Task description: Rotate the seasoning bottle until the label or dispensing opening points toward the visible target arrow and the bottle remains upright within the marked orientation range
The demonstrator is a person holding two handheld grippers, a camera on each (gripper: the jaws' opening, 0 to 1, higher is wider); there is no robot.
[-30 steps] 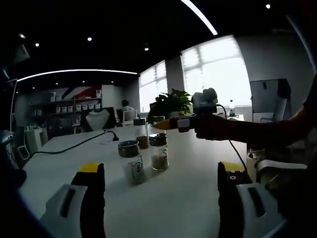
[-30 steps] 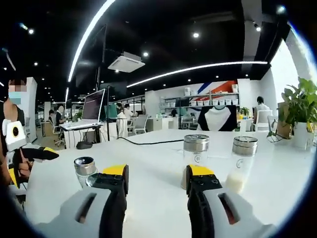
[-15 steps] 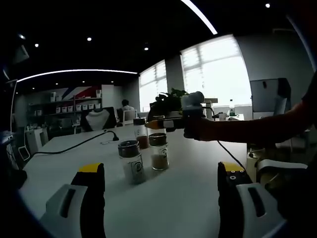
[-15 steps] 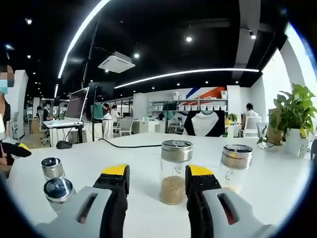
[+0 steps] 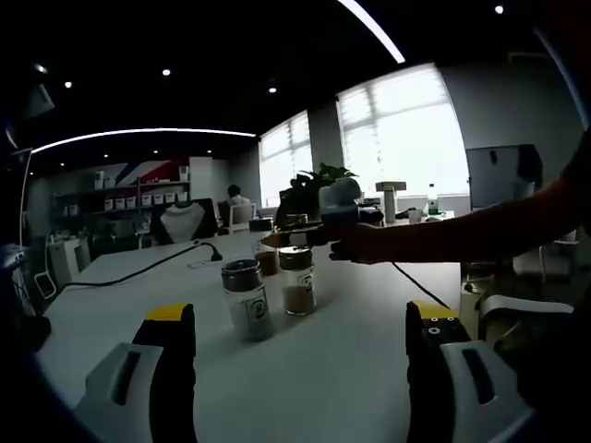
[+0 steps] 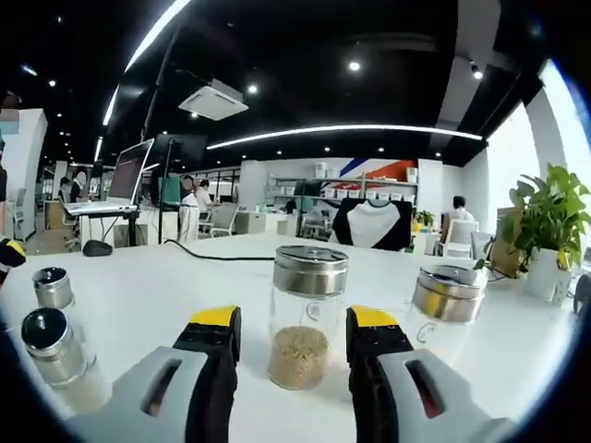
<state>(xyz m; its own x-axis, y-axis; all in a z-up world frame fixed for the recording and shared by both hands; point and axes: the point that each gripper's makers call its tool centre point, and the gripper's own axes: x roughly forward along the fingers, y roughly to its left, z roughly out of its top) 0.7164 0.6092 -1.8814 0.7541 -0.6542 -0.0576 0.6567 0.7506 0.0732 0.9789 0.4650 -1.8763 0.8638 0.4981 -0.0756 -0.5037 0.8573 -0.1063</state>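
In the right gripper view, the right gripper (image 6: pixel 291 337) is open, its jaws flanking an upright seasoning bottle (image 6: pixel 305 318) on the white table (image 6: pixel 166 286); whether they touch it cannot be told. Another bottle (image 6: pixel 441 309) stands beside it. In the left gripper view, the left gripper (image 5: pixel 300 346) is spread wide and empty, bottles well ahead.

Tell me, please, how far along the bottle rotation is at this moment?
Early. The right gripper is lined up, its open jaws flanking the clear glass seasoning bottle with a metal lid, not yet gripping. The left gripper hangs open. Gripping and turning remain; no target arrow is visible.
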